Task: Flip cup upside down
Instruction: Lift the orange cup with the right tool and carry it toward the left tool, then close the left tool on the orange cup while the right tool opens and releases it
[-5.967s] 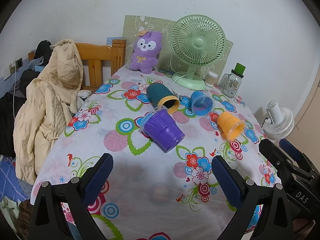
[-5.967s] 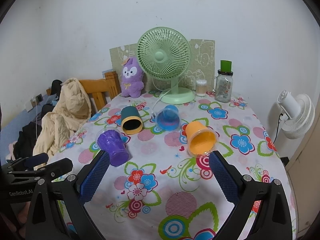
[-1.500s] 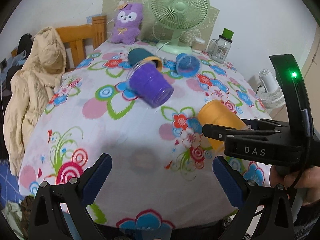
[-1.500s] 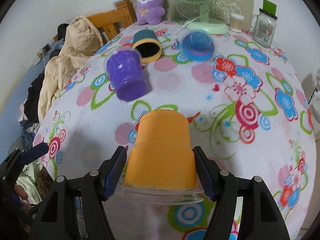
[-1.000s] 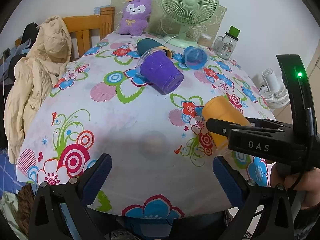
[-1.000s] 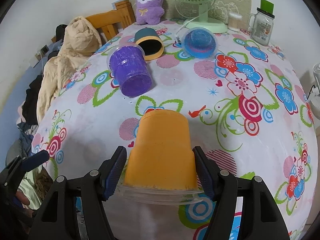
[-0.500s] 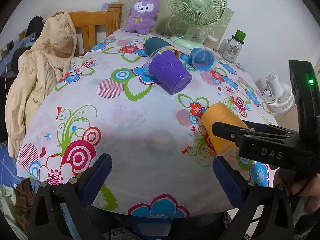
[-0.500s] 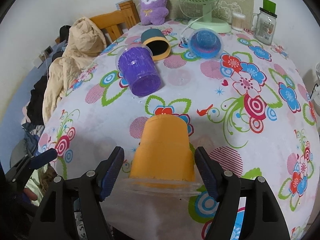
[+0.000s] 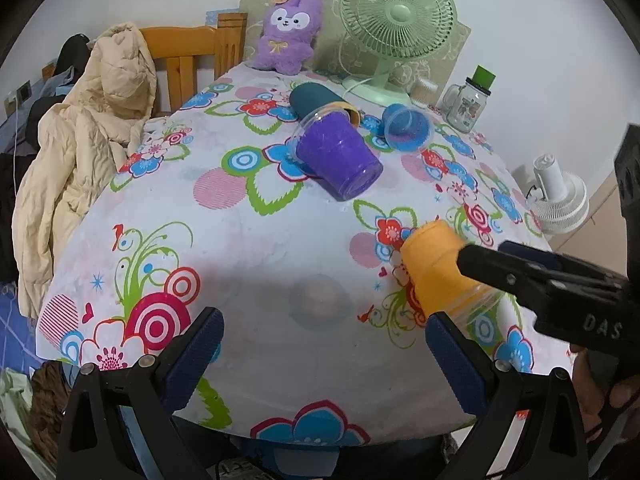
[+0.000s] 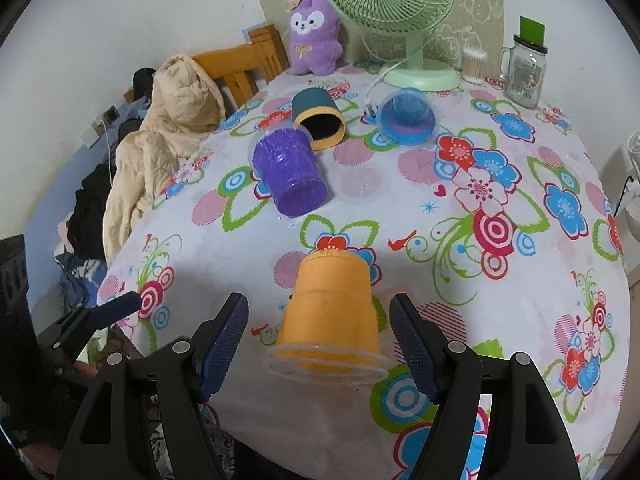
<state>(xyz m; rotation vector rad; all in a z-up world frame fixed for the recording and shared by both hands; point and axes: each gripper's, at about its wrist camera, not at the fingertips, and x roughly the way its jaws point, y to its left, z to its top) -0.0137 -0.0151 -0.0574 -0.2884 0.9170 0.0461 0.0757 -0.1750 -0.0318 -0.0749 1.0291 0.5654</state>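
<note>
**One cup down, three still on their sides**

Four cups share the flowered table (image 10: 520,184). Half a second ago the right gripper (image 10: 318,342) still pinched the orange cup (image 10: 330,320); now its blue pads have spread and stand clear of the cup on both sides, so the cup has been let go. It sits mouth-down on the cloth at 6 o'clock, near the front edge, base uppermost and leaning slightly away, between the parted fingers. That cup's flip looks finished, pending a clean withdrawal.

Left to right across the far half of the table: one purple cup (image 10: 290,178) at 11 o'clock, one dark teal cup (image 10: 318,120) just behind and touching it, and one blue cup (image 10: 408,116) at 12 o'clock, all lying on their sides. Behind them stand one plush toy (image 10: 314,36), one green fan (image 10: 390,0) and one glass jar (image 10: 524,68).

The left gripper (image 9: 320,360) hangs spread wide and empty over the near edge.
</note>
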